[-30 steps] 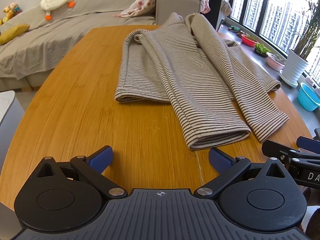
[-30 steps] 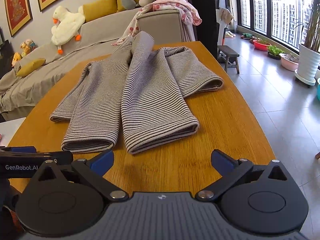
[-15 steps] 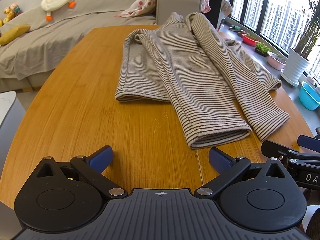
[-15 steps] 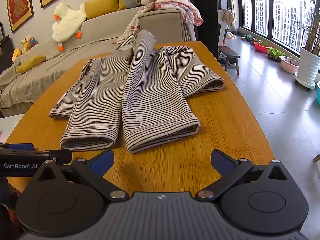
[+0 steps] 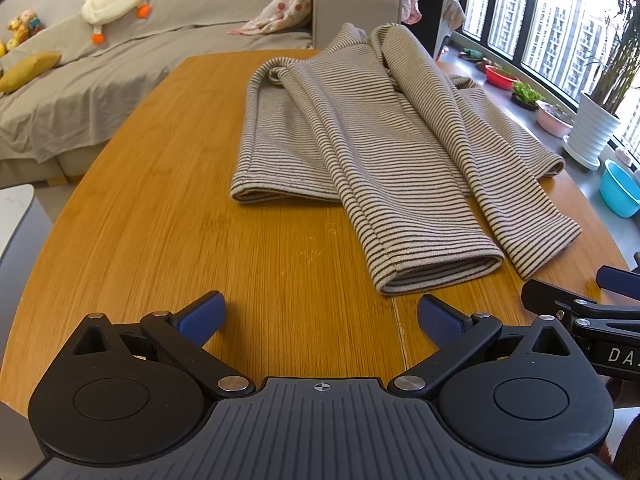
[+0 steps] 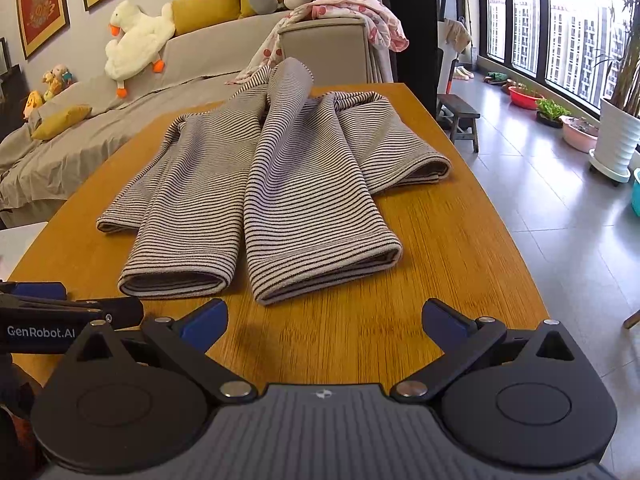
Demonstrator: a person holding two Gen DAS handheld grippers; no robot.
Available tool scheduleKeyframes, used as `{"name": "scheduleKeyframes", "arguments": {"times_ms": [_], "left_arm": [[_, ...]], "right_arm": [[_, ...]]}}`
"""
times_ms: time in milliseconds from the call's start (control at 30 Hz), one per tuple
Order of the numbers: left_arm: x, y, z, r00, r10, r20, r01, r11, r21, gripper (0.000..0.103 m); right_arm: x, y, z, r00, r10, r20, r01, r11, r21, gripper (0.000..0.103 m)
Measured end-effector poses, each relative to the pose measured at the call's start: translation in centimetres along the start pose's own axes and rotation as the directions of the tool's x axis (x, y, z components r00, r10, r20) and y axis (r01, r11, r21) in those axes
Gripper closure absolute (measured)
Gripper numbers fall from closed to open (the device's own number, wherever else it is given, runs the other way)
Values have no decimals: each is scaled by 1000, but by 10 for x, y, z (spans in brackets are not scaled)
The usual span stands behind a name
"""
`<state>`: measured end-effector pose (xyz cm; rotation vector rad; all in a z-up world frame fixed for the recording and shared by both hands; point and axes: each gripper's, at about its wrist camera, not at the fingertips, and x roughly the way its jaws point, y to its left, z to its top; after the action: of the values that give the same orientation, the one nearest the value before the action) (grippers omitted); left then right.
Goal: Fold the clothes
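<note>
Striped garment (image 5: 360,152) lying partly folded on our wooden table (image 5: 160,220), our left gripper (image 5: 320,316) and right gripper (image 6: 325,318) both spread wide, empty, near its cuffs.

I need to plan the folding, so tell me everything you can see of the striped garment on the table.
The beige knit garment with thin dark stripes lies loosely spread on the oval bamboo-look wooden table. Two long tube-like parts run toward the cameras, side by side, their hemmed open ends nearest. More hemmed fabric spreads out to either side, and the far end humps up in folds. Nothing grips it: both grippers are open, short of it.
</note>
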<state>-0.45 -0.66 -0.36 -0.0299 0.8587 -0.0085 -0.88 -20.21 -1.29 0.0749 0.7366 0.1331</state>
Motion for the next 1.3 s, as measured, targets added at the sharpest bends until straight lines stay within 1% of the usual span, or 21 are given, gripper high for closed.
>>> {"name": "scheduleKeyframes", "arguments": {"times_ms": [1300], "left_arm": [[0, -5, -2, 1000, 21, 2, -21, 1000, 20, 0]], "right_arm": [[1, 3, -1, 1000, -11, 3, 11, 1000, -15, 0]]}}
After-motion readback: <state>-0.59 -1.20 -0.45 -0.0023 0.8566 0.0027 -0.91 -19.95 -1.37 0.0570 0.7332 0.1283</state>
